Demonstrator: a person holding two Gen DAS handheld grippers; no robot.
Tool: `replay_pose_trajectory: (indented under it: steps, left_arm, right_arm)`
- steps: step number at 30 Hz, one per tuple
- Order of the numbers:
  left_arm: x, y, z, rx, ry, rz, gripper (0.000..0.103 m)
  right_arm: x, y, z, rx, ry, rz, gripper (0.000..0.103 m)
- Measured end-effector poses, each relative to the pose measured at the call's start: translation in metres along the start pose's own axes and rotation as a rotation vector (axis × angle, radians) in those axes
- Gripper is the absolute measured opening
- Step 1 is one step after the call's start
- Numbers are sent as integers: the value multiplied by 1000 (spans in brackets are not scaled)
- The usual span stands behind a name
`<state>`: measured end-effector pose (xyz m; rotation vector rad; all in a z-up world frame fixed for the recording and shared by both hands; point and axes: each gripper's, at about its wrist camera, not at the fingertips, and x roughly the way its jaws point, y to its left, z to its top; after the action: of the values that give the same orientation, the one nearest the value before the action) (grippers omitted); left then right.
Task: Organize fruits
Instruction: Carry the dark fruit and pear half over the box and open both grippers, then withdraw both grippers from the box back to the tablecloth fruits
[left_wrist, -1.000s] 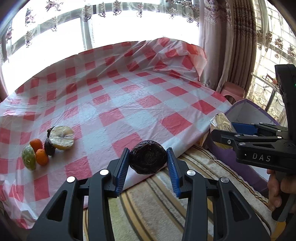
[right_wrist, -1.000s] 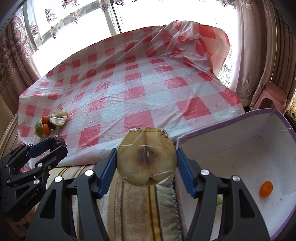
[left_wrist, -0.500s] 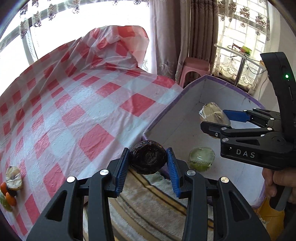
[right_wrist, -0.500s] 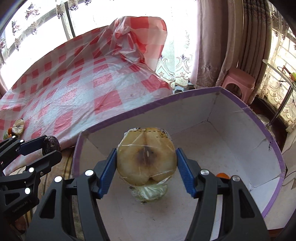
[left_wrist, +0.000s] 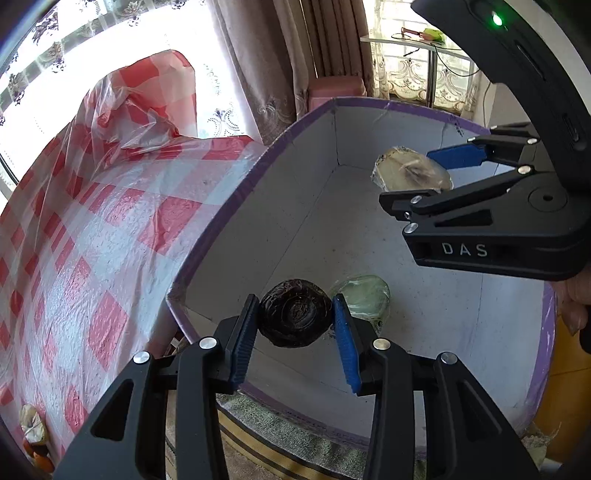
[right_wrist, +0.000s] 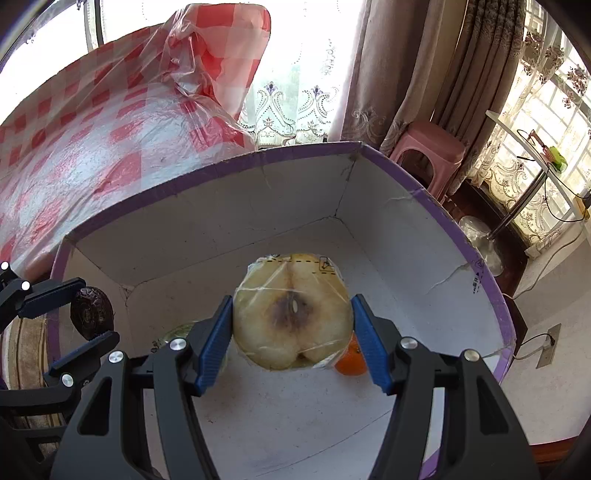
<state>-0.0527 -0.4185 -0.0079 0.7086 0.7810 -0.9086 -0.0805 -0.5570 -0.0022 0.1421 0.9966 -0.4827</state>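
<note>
My left gripper (left_wrist: 295, 321) is shut on a dark wrinkled round fruit (left_wrist: 293, 317) and holds it over the near rim of a white box with a purple edge (left_wrist: 229, 206). My right gripper (right_wrist: 291, 321) is shut on a plastic-wrapped halved apple (right_wrist: 291, 314), held above the box's floor (right_wrist: 295, 424); the apple also shows in the left wrist view (left_wrist: 410, 173). A wrapped green fruit (left_wrist: 365, 295) and a small orange (right_wrist: 351, 360) lie inside the box. The dark fruit also shows in the right wrist view (right_wrist: 90, 312).
The table with a red-and-white checked cloth (left_wrist: 92, 221) lies left of the box. Several fruits (left_wrist: 35, 432) remain at its far left edge. A pink stool (right_wrist: 428, 151) and curtains (right_wrist: 399, 74) stand behind the box. A striped cushion (left_wrist: 295, 454) lies under the box.
Both grippers have moved right from the table's edge to over the box, each carrying its fruit. The box now fills both views.
</note>
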Motion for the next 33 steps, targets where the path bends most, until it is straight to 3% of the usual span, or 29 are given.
replay_pose_trajectory:
  steps: [9,11,16,18,20,21,33]
  left_arm:
    - [14,-5,-6,9,46,6,40]
    - [15,-6,-6,16,49,9,40]
    - [16,-10,-8,28,50,11,45]
    - [16,-10,-8,26,49,5,51]
    - [14,-12,-8,31,39,6,68]
    - [13,-12,-8,32,35,12,71]
    - [4,-2,-7,-17,-13,-18,84]
  right_arm:
    - [12,0,-2,-28,46,-11,64]
    - [10,1,-2,-30,34,-20,70]
    - [10,2,-1,-33,34,-25,72]
    - [10,2,-1,-30,32,-23,75]
    - [9,1,-1,-29,28,-25,79]
    - [9,1,-1,-30,26,-25,80]
    - [7,3,-1,-36,16,-36,85]
